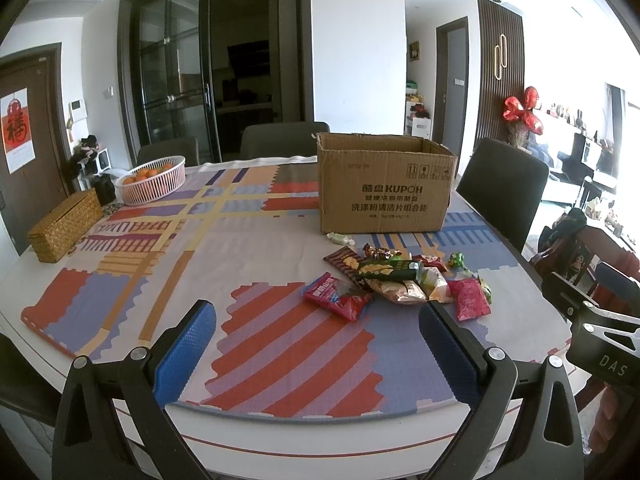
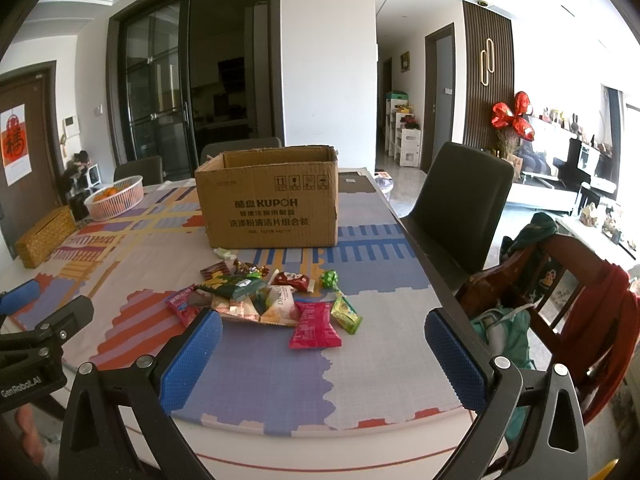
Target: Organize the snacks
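A pile of snack packets (image 1: 400,282) lies on the patterned table mat, in front of an open cardboard box (image 1: 384,188). In the right wrist view the pile (image 2: 272,300) sits just beyond the fingers and the box (image 2: 272,200) stands behind it. A pink packet (image 2: 314,326) is nearest, and a red packet (image 1: 338,296) lies at the pile's left. My left gripper (image 1: 316,356) is open and empty, above the table's near edge. My right gripper (image 2: 324,360) is open and empty, short of the pile.
A white basket of oranges (image 1: 154,180) and a woven box (image 1: 64,226) stand at the table's far left. Dark chairs (image 2: 460,208) ring the table. A wooden chair with red cloth (image 2: 580,312) stands close on the right.
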Demonstrator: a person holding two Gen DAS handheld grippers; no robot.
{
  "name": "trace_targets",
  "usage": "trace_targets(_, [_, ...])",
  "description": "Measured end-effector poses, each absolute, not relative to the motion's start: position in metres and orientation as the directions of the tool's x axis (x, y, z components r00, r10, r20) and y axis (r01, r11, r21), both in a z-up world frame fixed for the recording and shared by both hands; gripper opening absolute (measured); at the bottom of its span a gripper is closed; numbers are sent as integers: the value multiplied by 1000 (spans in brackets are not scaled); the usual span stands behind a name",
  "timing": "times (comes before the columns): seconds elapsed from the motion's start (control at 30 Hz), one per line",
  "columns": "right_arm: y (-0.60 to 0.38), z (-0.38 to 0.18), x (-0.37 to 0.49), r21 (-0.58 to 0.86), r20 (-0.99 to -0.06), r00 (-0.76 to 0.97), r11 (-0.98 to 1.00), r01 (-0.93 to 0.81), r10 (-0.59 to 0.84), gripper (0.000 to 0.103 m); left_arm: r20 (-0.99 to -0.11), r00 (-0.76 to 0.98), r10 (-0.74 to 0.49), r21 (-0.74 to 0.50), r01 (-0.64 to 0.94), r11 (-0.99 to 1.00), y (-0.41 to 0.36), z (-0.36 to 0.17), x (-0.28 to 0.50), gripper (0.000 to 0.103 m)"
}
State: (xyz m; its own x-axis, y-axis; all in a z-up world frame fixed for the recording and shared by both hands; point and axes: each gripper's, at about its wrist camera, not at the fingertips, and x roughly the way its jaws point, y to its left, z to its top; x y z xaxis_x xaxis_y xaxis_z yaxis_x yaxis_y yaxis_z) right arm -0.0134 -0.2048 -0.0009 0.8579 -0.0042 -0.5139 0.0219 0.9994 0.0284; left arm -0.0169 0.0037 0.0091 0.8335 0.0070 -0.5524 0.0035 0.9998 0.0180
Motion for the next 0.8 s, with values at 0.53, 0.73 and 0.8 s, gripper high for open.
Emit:
trace_targets(0.53, [-208, -12, -4, 34, -531, 847, 999, 12, 8, 103, -573, 820, -7, 17, 20, 1000, 0, -1, -9, 103])
trace_targets(0.73, [-209, -18, 6, 38, -548, 836, 999, 5, 16, 102, -589, 808, -27, 17, 46, 999, -3, -6, -1, 103])
trace_targets(0.8, [-209, -20, 8, 38, -551, 834, 999, 5, 17, 102, -593, 804, -37, 16, 58, 998, -4, -7, 2, 103])
